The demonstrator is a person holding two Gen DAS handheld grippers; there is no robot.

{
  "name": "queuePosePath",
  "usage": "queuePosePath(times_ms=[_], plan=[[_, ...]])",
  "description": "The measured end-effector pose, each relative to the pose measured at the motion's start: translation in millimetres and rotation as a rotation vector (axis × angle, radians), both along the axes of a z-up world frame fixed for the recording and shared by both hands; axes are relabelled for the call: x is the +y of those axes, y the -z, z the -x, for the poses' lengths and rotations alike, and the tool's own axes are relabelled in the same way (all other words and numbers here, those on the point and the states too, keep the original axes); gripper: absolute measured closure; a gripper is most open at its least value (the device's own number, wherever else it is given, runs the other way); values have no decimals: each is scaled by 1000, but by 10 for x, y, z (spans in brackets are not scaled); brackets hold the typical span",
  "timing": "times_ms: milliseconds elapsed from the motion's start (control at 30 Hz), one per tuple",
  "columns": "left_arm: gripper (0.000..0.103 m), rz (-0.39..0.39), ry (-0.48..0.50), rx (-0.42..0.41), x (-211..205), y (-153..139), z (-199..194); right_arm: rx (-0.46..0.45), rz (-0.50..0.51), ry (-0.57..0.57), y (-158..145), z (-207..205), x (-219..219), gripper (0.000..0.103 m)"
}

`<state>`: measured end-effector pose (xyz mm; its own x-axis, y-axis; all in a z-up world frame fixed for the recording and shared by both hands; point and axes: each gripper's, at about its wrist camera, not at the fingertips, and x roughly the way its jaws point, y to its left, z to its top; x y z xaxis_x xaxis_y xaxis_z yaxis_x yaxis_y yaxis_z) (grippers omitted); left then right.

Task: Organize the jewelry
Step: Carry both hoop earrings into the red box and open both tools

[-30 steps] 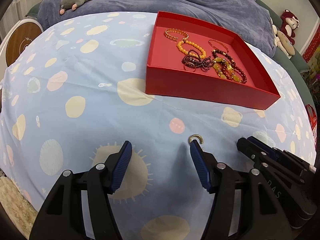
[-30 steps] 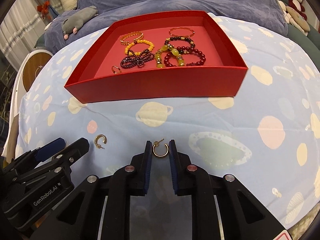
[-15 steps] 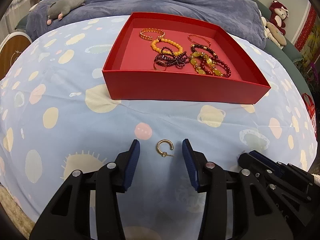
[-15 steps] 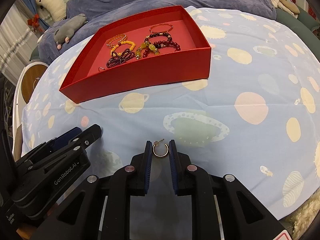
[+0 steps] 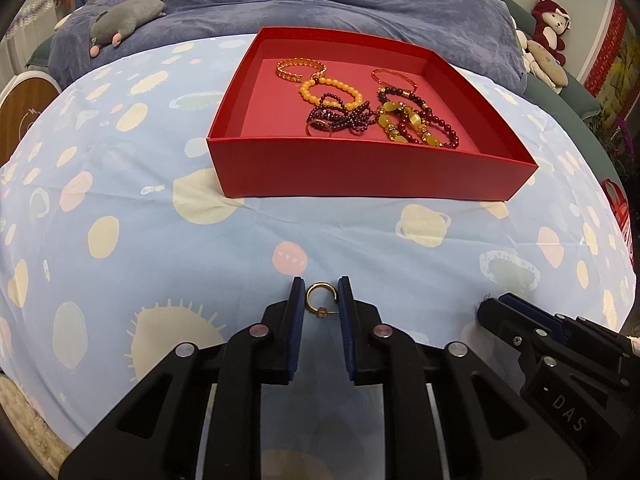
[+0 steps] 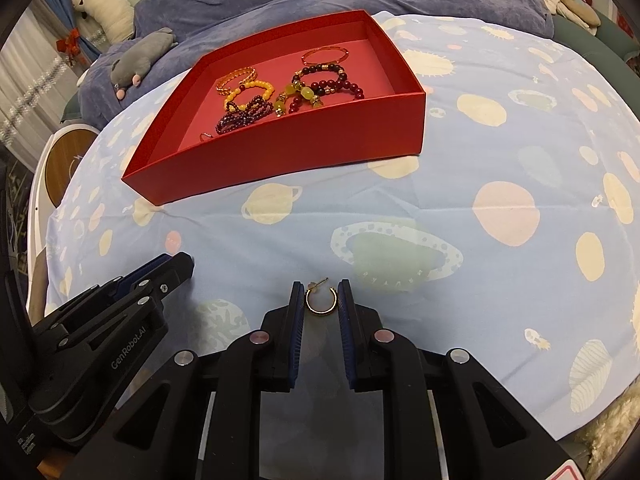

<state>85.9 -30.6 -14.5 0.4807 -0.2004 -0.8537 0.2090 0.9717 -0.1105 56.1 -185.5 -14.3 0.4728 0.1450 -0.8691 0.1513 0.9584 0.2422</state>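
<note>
My left gripper [image 5: 320,292] is shut on a gold hoop earring [image 5: 319,300], held between its blue pads just above the bedsheet. My right gripper [image 6: 321,296] is shut on a second gold hoop earring [image 6: 320,300], also low over the sheet. A red box [image 5: 372,176] lies ahead in both views [image 6: 280,152]. It holds several bead bracelets [image 5: 416,120], a yellow bead bracelet [image 5: 332,90] and a ring [image 5: 320,128]. The right gripper shows at the lower right of the left wrist view [image 5: 560,352]; the left gripper shows at the lower left of the right wrist view [image 6: 100,320].
The light blue planet-print sheet [image 5: 120,220] covers a rounded surface that falls away at the sides. A dark blue blanket [image 5: 320,4] with a grey plush toy [image 5: 124,20] lies behind the box. Stuffed toys [image 5: 548,40] sit at the far right.
My left gripper moved right over the loose earring and closed on it. My right gripper kept its earring and drew back from the box, to the right.
</note>
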Motion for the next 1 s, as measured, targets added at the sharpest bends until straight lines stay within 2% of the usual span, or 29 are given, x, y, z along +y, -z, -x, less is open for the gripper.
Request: queuePosePath(times_ms=[233,633,1000], plan=[[86,4,-21,22,51,-101,51,-30,-8,-11,-145,75,39,87],[86,19,-23,-29,46,-519,138,-126,-11,-29,-594,161,97,87],[86,23,-1,-91,-67,-893,-120,-223,19,-64,-1012,-122,85,87]])
